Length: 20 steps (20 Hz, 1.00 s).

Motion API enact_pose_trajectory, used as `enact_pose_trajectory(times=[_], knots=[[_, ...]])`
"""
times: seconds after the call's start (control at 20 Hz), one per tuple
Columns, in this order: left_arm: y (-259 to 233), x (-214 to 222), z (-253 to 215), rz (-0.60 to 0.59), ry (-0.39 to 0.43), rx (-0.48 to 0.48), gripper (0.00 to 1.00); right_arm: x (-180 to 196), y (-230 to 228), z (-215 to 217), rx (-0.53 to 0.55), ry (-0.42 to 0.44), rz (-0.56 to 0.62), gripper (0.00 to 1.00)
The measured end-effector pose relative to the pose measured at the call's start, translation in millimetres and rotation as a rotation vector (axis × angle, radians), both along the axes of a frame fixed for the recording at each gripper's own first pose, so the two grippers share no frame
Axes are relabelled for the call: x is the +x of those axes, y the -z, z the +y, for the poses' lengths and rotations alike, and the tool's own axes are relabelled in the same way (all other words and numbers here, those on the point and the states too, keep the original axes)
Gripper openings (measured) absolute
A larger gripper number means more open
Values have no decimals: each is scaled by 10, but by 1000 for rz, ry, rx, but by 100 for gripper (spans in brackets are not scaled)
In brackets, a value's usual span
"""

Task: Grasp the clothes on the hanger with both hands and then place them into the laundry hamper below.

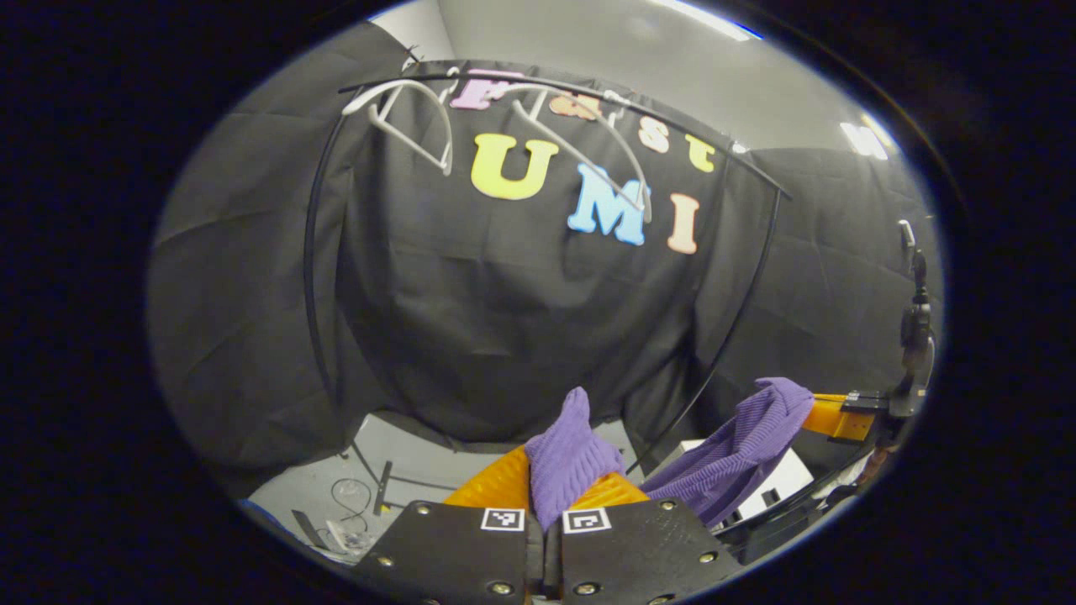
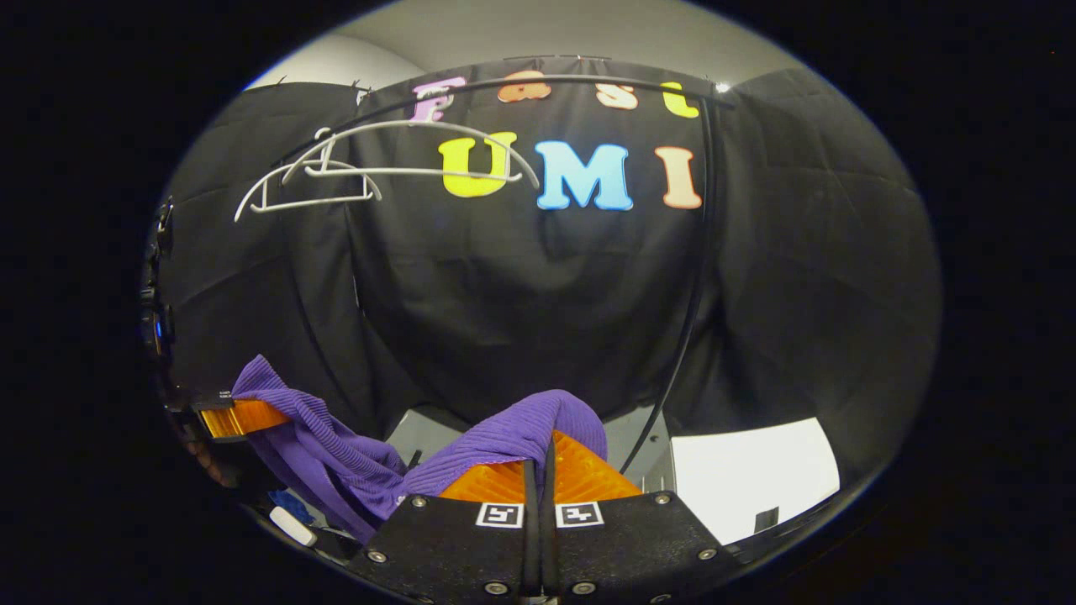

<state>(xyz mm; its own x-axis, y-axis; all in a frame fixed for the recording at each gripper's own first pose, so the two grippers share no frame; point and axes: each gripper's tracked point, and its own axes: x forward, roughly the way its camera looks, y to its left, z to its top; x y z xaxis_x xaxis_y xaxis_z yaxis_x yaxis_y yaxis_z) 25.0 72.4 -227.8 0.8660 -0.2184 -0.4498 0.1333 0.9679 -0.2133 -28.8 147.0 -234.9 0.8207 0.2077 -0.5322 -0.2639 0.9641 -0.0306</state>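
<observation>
Garment: purple ribbed garment (image 1: 731,458) is off the white hangers (image 1: 580,151), slung between both tools.
Left gripper (image 1: 565,491): fingers pinched on one bunched end.
Right gripper (image 2: 538,475): pressed together over the other end.
Rail (image 1: 588,88): hangers hang bare.
Progress: grasp and removal judged done.
Remaining: lower into hamper; a white surface (image 2: 748,470) lies below, identity uncertain.

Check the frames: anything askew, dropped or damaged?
Nothing damaged. Both white hangers hang bare on the black rail, one tilted steeply in the left gripper view. The purple garment is off them, stretched between the left gripper and right gripper.
</observation>
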Motion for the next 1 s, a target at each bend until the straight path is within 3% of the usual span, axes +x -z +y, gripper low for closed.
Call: enact_pose_trajectory(times=[0.05,0.1,0.4,0.85,0.9,1.0], knots=[[196,-52,8,32,2,14,6,-48,183,-3,3,6,47,0],[357,-73,8,64,3,17,2,-83,361,-29,-2,15,86,0],[1126,15,-76,211,22,63,2,-165,1089,-102,-11,78,273,0],[1633,50,-149,305,18,52,2,-220,1614,-24,-43,74,366,0],[1678,59,-127,314,13,49,7,-221,1630,-29,-47,73,367,0],[1760,63,-77,330,2,50,2,-245,1648,-44,-55,79,373,0]])
